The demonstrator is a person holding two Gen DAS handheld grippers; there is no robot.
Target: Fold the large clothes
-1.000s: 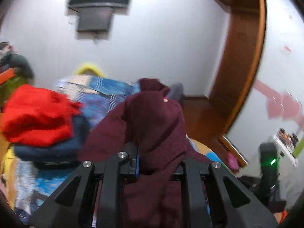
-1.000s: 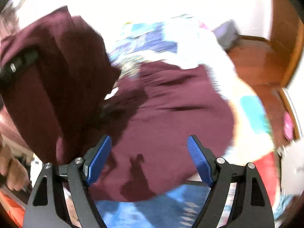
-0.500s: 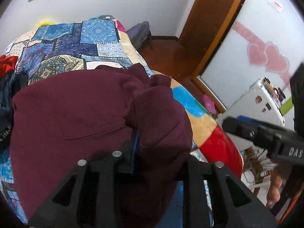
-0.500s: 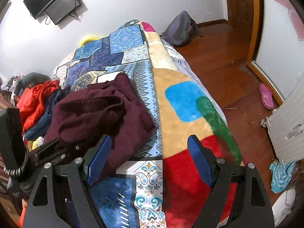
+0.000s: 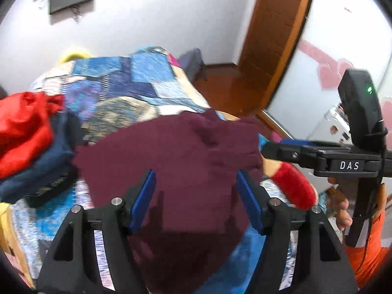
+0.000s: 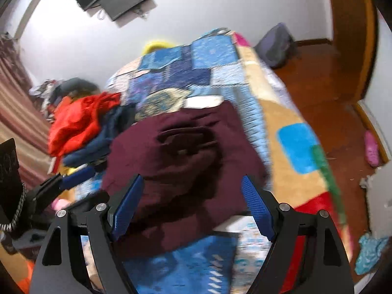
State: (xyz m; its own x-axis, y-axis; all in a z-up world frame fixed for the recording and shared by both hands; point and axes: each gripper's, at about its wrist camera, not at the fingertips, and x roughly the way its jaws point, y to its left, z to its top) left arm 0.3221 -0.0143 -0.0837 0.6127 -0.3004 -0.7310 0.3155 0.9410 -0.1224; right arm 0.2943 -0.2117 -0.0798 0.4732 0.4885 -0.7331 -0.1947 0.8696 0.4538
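The maroon garment (image 5: 186, 161) is laid folded at the centre of both views on the patchwork bedspread (image 5: 137, 85), beside the red and navy clothes pile (image 5: 27, 142) at left. The left gripper (image 5: 196, 196) is seen opening, nothing pinched. The right gripper (image 6: 191, 205) is held wide and empty above it.

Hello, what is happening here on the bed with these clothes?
A person with a gripper in each hand is folding a dark red garment on a patchwork bedspread. The garment lies in a rough fold on the bed. The left gripper is opening its jaws and its pads no longer press the cloth. The right gripper hovers open above it, holding nothing. A pile of red and navy clothes waits beside it.
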